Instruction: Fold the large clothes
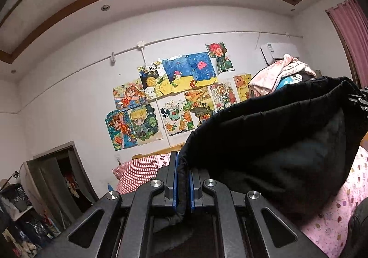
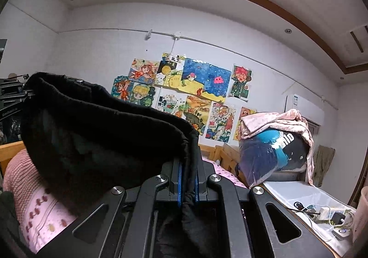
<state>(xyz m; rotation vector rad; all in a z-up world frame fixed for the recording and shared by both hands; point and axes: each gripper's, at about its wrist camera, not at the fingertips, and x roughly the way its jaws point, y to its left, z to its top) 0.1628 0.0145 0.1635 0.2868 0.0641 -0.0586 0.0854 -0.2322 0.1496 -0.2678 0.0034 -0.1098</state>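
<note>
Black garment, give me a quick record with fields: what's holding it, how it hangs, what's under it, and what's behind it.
item: black garment
left gripper: shut on the garment's edge
right gripper: shut on another edge
hang: held up between both grippers, sagging in the middle
below: pink patterned bedding
behind: white wall with children's drawings
right side: pile of bedding in a bag, cluttered white surface
fold: not yet made

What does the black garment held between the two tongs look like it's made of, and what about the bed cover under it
Black garment: seemingly a soft, matte fleece or knit; its edge looks fuzzy and it sags in heavy folds. Bed cover: probably thin printed cotton, pink with small coloured spots, matte; the exact weave is unclear.
</note>
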